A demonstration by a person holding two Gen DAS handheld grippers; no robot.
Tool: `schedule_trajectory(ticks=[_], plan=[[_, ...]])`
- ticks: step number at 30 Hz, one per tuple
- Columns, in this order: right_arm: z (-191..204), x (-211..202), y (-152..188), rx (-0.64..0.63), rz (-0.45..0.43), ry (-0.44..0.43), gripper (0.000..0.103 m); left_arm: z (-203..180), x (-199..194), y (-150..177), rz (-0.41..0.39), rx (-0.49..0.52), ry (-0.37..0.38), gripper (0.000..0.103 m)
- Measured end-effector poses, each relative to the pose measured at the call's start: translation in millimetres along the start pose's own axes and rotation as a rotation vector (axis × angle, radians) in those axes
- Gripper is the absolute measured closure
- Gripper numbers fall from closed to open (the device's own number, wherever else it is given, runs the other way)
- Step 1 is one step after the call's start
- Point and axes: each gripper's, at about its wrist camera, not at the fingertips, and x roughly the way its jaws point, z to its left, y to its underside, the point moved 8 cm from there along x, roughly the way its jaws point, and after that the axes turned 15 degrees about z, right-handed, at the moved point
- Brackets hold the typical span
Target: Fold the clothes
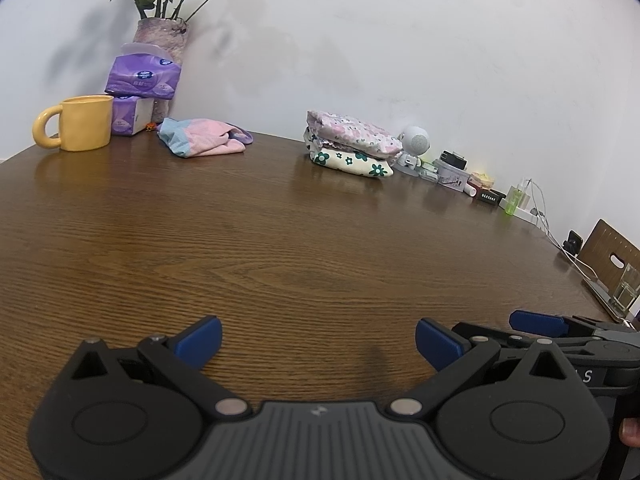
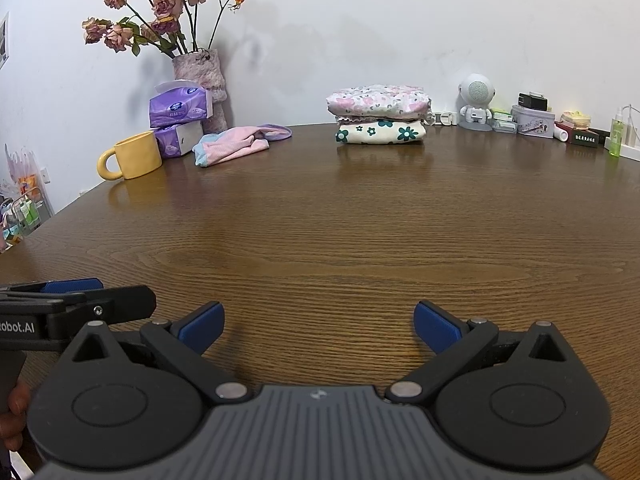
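Both the left gripper (image 1: 318, 342) and right gripper (image 2: 318, 326) hover wide open and empty over the table's (image 2: 360, 240) near edge, apparently since the folded stack (image 2: 380, 114) sits at the far edge while the crumpled pink garment (image 2: 236, 146) awaits near the far-left corner.

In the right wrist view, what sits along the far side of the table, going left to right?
Yellow mug → tissue packs → pink cloth → folded clothes stack → white robot figure → tin → green bottle.
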Motion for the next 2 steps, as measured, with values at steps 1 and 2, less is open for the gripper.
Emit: schedule_trajectory(ticks=[1, 2], plan=[[-0.3, -0.1, 0.0, 0.001, -0.001, 0.000, 0.000, 0.2, 0.0, 0.1, -0.001, 0.000, -0.002, 0.000], [-0.3, -0.2, 0.2, 0.001, -0.001, 0.000, 0.000, -0.1, 0.1, 0.2, 0.000, 0.002, -0.006, 0.000]])
